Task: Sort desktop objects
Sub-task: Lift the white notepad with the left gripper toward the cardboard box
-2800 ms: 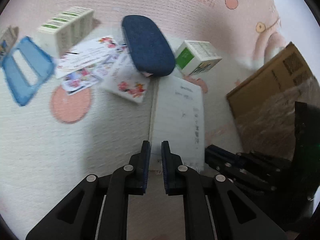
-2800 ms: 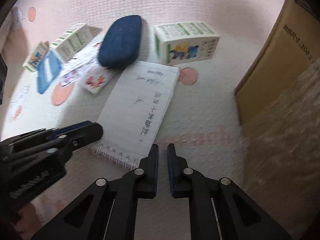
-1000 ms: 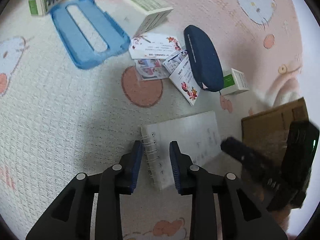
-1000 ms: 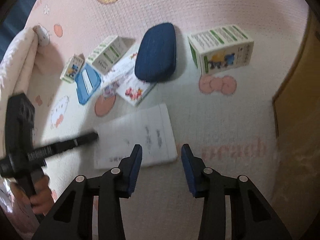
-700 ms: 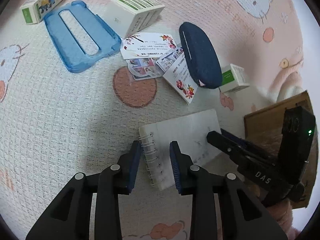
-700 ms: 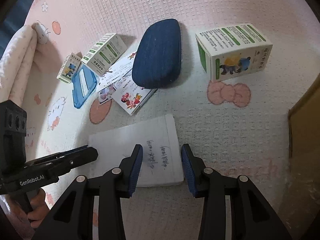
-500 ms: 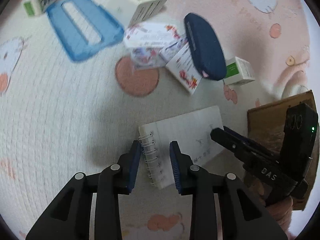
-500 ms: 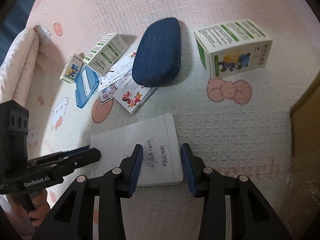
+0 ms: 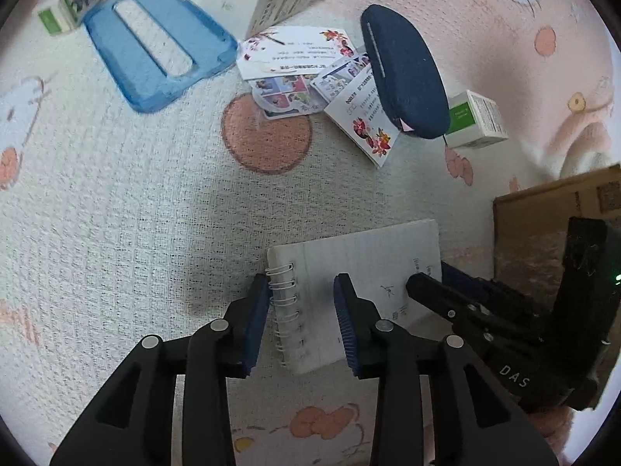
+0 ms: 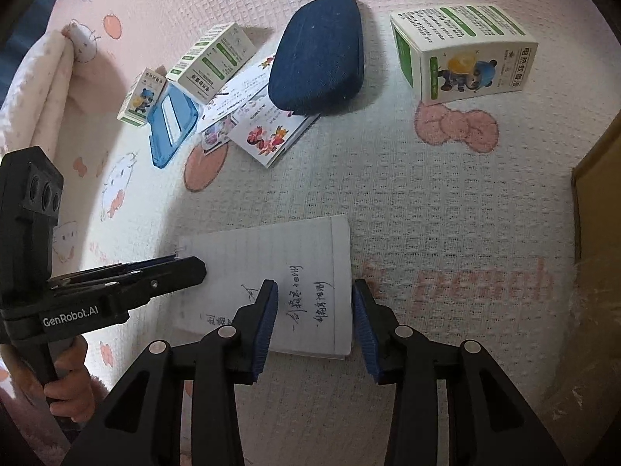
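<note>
Over notebook spiral edge, left tongs just widened, astride.

"GenRobot.AI" on the left claw's body — "DAS" on the right claw's body

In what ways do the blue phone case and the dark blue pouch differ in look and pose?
The blue phone case is light, translucent and open, with a long cut-out showing the mat; the dark blue pouch is opaque and closed. The case lies flat on the mat, apart from the cards; the pouch rests partly over them. Both are blue.
</note>
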`<state>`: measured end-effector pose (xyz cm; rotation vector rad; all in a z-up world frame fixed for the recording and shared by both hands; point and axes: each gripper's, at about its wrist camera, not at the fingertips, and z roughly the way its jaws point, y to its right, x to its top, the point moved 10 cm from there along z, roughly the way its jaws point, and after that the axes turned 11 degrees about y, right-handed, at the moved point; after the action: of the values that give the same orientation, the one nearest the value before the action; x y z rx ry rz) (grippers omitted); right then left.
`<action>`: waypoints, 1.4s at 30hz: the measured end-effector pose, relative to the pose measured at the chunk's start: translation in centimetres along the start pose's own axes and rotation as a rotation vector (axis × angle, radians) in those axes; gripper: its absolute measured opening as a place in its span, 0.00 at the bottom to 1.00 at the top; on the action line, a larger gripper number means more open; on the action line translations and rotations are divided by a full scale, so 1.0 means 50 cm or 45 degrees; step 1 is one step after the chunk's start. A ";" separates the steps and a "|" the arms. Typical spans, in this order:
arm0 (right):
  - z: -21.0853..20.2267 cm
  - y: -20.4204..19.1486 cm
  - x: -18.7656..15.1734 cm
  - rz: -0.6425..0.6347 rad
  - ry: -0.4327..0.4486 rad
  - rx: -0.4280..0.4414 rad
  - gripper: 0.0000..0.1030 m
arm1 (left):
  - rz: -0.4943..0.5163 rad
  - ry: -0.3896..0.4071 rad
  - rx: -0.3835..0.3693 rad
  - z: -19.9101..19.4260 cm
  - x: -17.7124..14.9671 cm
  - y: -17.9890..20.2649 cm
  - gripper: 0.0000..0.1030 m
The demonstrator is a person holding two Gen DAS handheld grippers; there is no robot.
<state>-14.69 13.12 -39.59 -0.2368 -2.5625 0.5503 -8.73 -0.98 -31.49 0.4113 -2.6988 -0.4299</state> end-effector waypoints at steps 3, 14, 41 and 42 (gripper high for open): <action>-0.008 -0.005 0.003 -0.041 0.038 -0.082 0.32 | 0.099 0.044 0.060 -0.008 -0.001 0.020 0.35; -0.133 -0.035 0.062 -0.009 0.257 -0.035 0.16 | 0.108 0.230 -0.038 -0.129 0.059 0.062 0.31; -0.686 -0.010 0.139 -0.043 0.990 -0.088 0.14 | 0.502 0.676 -0.429 -0.498 0.101 0.502 0.31; -0.709 0.006 0.141 -0.029 1.014 -0.111 0.14 | 0.512 0.675 -0.450 -0.499 0.096 0.526 0.31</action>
<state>-2.63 27.25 -8.58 -0.3692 -1.8098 0.2547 -8.75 15.42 1.22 -0.1110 -2.0647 -0.5690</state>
